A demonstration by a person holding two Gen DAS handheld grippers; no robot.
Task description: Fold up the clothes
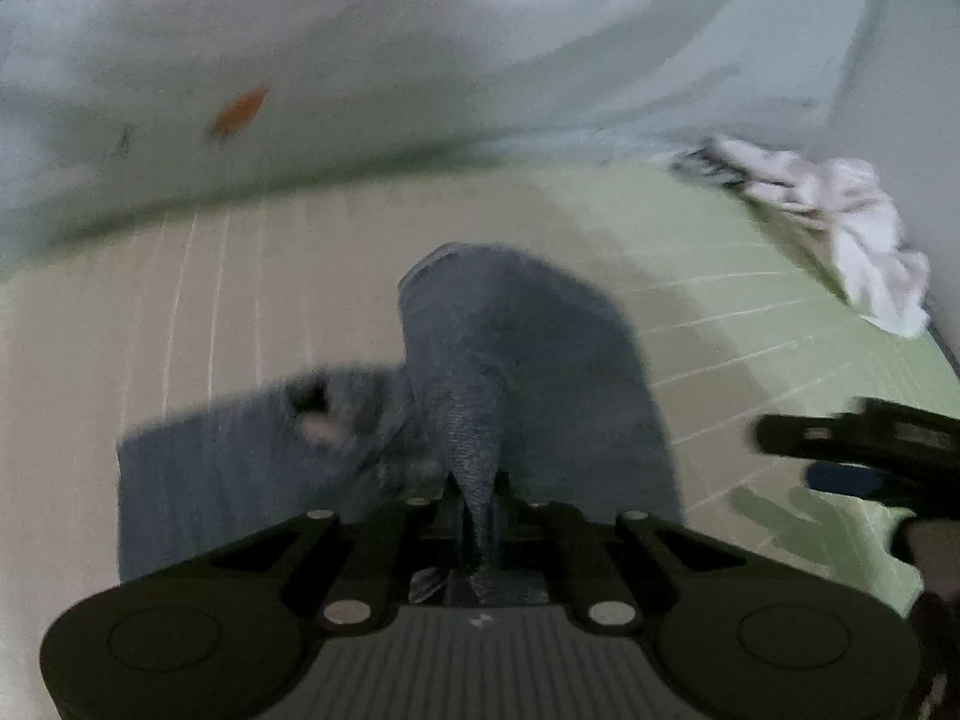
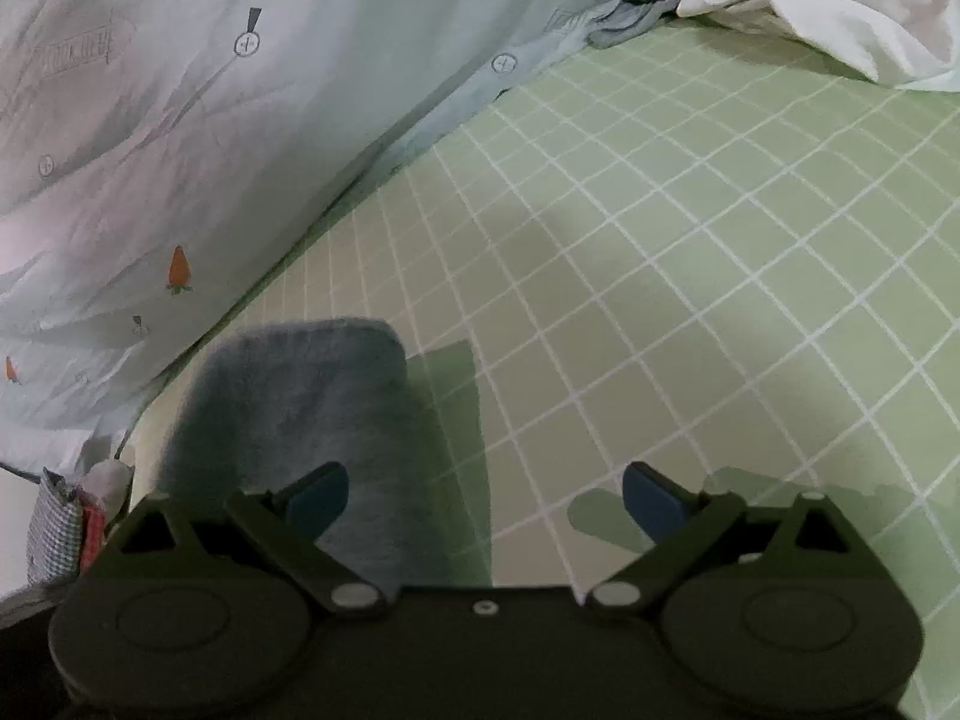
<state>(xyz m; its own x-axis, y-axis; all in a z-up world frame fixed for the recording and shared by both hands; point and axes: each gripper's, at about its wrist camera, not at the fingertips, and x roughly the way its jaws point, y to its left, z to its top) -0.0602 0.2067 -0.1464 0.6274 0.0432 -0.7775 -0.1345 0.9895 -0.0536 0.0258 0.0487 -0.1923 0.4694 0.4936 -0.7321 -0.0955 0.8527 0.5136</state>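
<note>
- left gripper (image 1: 477,540): jaws pinched tight on a bunched fold of the blue-grey garment (image 1: 528,360). Cloth rises in a tented ridge from the bed into the jaws, so that part is lifted off the surface, probably to carry an edge over for a fold.
- right gripper (image 2: 486,498): jaws spread wide, nothing between the blue pads (image 2: 651,501). The left pad overlaps the garment in its own view; contact can't be confirmed. Looks free to take a second corner. It also shows at the right edge of the left wrist view.
- Garment location: near centre of the bed, directly ahead of the left gripper; in the right wrist view it sits near-left, close to the duvet.
- Garment material: soft, fuzzy knit or fleece with a ribbed look where stretched, limp, drapes under its own weight. Rounded end on the far side, a flatter panel spread to the left. A dark and pinkish patch on that panel is too blurred to identify.
- bed sheet (image 2: 690,276): pale green, white grid lines, smooth and flat. Good working surface.
- duvet (image 2: 150,138): pale, creased, small carrot prints, heaped along the far-left side.
- white clothes (image 2: 828,18): crumpled pile at the far right, well apart from the garment, likely waiting their turn.
- Left wrist view is motion-blurred, so fine detail is unreliable.
</note>
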